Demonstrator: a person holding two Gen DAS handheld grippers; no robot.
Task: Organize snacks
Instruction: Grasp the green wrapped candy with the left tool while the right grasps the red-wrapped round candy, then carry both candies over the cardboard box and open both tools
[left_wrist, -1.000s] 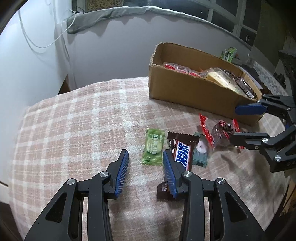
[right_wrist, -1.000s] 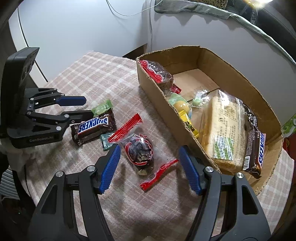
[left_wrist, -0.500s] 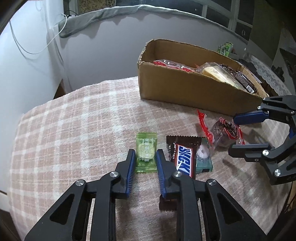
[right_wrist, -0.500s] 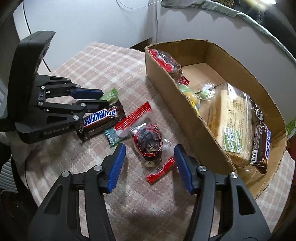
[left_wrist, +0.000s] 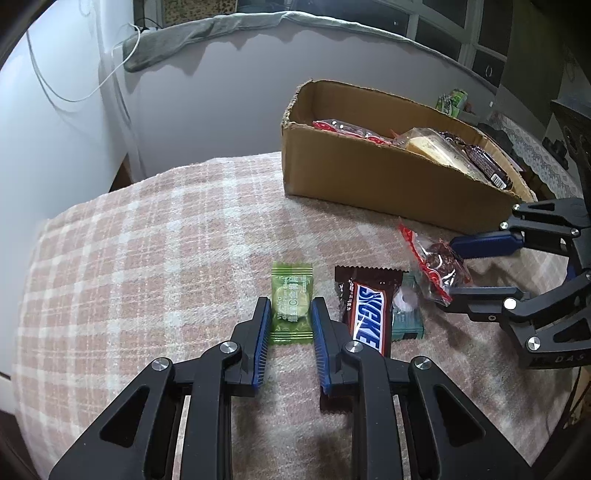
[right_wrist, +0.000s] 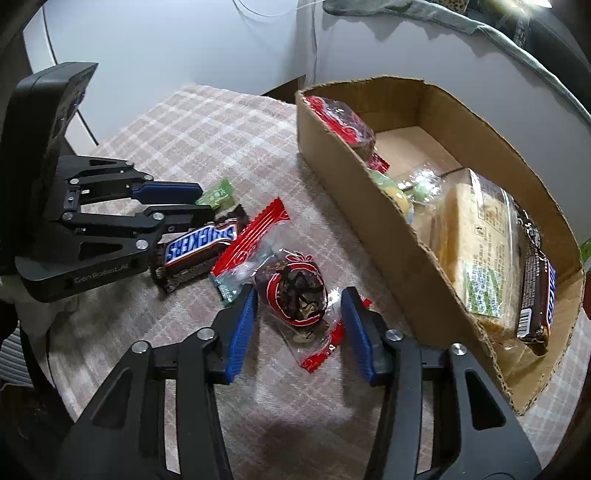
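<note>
A green candy packet (left_wrist: 291, 308) lies on the checked cloth between the fingers of my left gripper (left_wrist: 289, 314), whose jaws have closed against its sides. A Snickers bar (left_wrist: 367, 314) and a small teal packet (left_wrist: 406, 314) lie just right of it. My right gripper (right_wrist: 298, 299) is open around a clear red-edged packet with a dark snack (right_wrist: 295, 291); the blue pads stand on either side of it, apart from it. The cardboard box (right_wrist: 369, 192) holds bread, a Snickers bar and other snacks.
The box (left_wrist: 369, 177) stands at the far right of the cloth-covered table (left_wrist: 147, 240). A white wall and a cable lie to the left. The Snickers bar (right_wrist: 201, 242) sits between both grippers. My left gripper (right_wrist: 173, 206) shows in the right wrist view.
My left gripper moved left off the Snickers bar and narrowed onto the green candy packet. My right gripper moved forward over the red-edged packet and narrowed around it.
</note>
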